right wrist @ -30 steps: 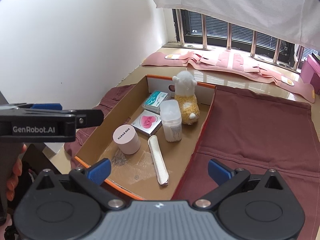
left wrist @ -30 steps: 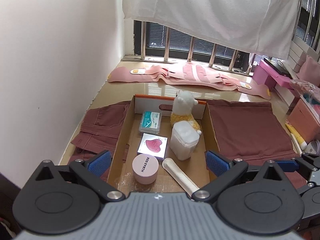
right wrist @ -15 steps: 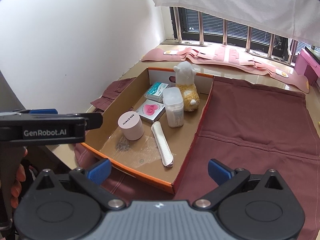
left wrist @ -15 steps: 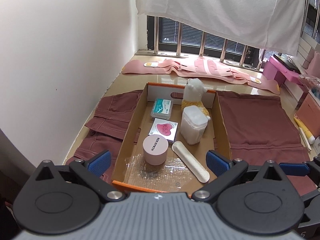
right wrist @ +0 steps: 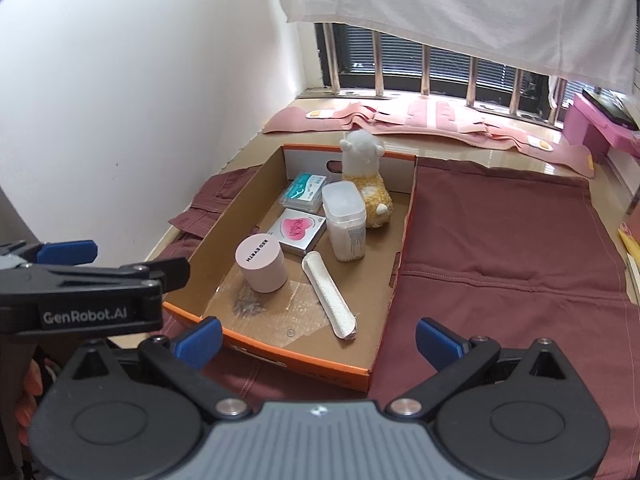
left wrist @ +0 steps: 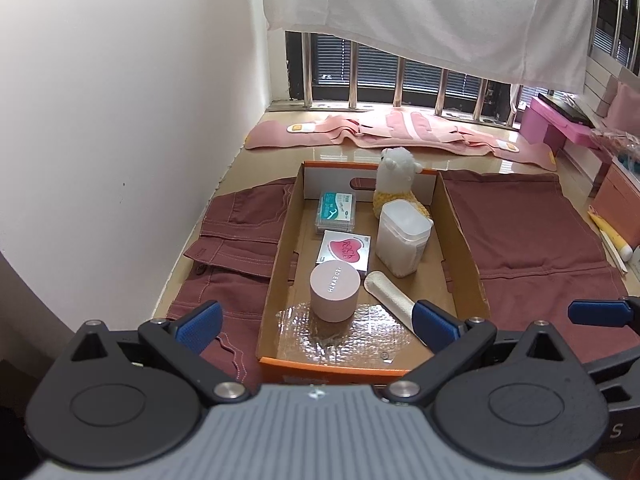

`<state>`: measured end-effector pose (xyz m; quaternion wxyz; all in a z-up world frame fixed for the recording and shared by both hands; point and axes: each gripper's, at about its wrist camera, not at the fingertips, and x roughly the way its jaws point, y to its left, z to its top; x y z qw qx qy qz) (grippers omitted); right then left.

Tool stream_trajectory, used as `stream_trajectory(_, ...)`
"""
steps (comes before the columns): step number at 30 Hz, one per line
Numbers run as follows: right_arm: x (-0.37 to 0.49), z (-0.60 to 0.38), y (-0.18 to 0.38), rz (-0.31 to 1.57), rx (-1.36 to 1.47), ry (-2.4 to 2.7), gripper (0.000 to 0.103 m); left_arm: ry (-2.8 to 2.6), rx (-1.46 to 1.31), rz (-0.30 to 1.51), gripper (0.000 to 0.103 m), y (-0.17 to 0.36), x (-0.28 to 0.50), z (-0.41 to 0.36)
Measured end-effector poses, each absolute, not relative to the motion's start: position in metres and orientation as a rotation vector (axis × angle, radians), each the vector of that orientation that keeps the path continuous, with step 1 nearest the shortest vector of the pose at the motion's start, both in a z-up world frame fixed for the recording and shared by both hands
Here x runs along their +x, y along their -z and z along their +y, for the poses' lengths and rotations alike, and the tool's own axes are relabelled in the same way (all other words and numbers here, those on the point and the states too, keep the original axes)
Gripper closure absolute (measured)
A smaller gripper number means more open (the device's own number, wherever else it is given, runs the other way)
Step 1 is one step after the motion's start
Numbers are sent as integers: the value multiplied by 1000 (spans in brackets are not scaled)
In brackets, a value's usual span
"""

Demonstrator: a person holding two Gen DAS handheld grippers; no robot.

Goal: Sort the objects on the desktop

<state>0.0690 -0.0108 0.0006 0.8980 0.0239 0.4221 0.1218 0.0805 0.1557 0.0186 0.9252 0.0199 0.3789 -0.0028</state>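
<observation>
An orange-rimmed cardboard box holds a pink round jar, a heart-printed box, a floss pick box, a clear swab container, a white pouch and a plush alpaca. My left gripper is open and empty, held back from the box's near end. My right gripper is open and empty, near the box's front right corner.
Maroon cloth lies to the right of the box and maroon trousers to its left. A pink garment lies under the barred window. A white wall stands on the left. Pink boxes stand at far right.
Both grippers have drawn back and up from the box, so its near edge now shows. The objects in the box have not moved.
</observation>
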Motion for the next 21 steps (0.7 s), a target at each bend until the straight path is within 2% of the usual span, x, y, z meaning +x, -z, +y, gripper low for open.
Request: stream_trajectory(21, 81, 15, 15, 889, 77, -103, 0, 98, 106, 776, 0, -11, 104, 176)
